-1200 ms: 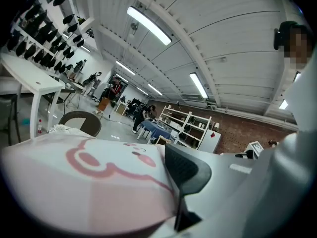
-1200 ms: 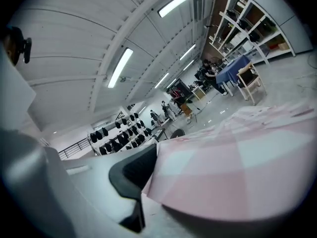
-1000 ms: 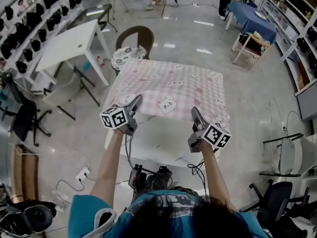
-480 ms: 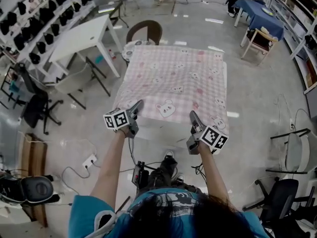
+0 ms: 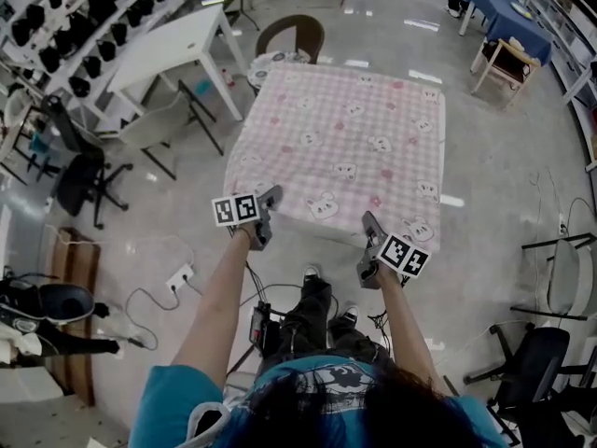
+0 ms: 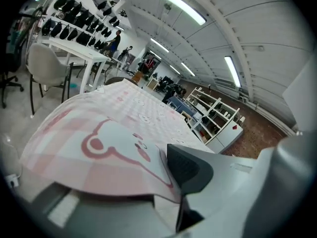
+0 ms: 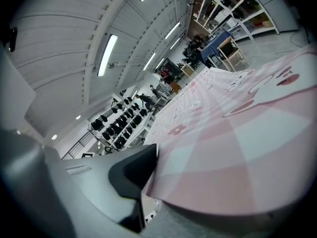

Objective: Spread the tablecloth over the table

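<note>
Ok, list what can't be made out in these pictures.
Table: in the head view the tablecloth covers its top.
Cloth's far hem: head view, too small to tell how it hangs.
Left gripper: its jaws have just been opening with the cloth's edge between them; in the left gripper view the cloth drapes over one jaw, so whether the pads press it is unclear.
Brown chair: head view, partly hidden behind the cloth's far corner.

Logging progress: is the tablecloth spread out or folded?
Spread: the tablecloth lies open as one flat square, no folds, in the head view.
</note>
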`<move>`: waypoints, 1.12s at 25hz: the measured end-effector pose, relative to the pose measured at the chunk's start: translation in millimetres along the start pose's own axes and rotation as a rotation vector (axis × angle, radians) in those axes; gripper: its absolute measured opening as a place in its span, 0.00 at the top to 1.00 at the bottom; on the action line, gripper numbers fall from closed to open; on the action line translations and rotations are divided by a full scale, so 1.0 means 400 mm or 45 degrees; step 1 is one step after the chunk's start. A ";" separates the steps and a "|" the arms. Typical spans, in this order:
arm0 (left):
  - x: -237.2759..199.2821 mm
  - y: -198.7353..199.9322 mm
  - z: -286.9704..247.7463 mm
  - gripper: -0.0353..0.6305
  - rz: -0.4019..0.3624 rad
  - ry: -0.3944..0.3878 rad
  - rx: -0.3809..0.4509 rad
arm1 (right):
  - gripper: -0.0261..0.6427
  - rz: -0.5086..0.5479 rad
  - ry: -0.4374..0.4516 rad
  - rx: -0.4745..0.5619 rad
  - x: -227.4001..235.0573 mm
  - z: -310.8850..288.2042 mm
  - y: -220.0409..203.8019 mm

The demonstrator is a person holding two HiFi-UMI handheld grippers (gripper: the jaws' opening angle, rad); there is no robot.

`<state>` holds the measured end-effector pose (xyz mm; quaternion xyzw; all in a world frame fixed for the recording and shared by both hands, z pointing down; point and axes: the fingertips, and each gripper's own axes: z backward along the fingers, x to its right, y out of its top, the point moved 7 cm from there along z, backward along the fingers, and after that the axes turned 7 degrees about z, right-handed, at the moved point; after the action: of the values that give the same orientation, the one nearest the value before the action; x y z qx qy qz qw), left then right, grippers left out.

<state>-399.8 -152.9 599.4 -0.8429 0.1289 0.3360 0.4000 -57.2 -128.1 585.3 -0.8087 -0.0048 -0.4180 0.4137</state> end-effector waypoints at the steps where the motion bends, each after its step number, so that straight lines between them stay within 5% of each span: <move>1: -0.007 -0.009 0.002 0.79 -0.010 0.016 -0.018 | 0.92 0.018 -0.021 -0.012 0.000 0.000 -0.011; 10: -0.061 -0.077 -0.002 0.82 -0.104 0.047 -0.156 | 0.92 0.087 -0.249 -0.067 -0.006 -0.014 -0.082; 19: -0.106 -0.139 -0.019 0.84 -0.027 -0.065 -0.232 | 0.92 0.075 -0.401 -0.064 0.031 -0.021 -0.129; 28: -0.095 -0.170 -0.076 0.86 0.110 -0.043 -0.252 | 0.90 -0.028 -0.526 -0.085 0.106 -0.021 -0.121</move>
<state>-380.8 -134.0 678.8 -0.8661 0.1245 0.3782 0.3021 -52.6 -116.3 649.0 -0.8904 -0.0846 -0.2476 0.3724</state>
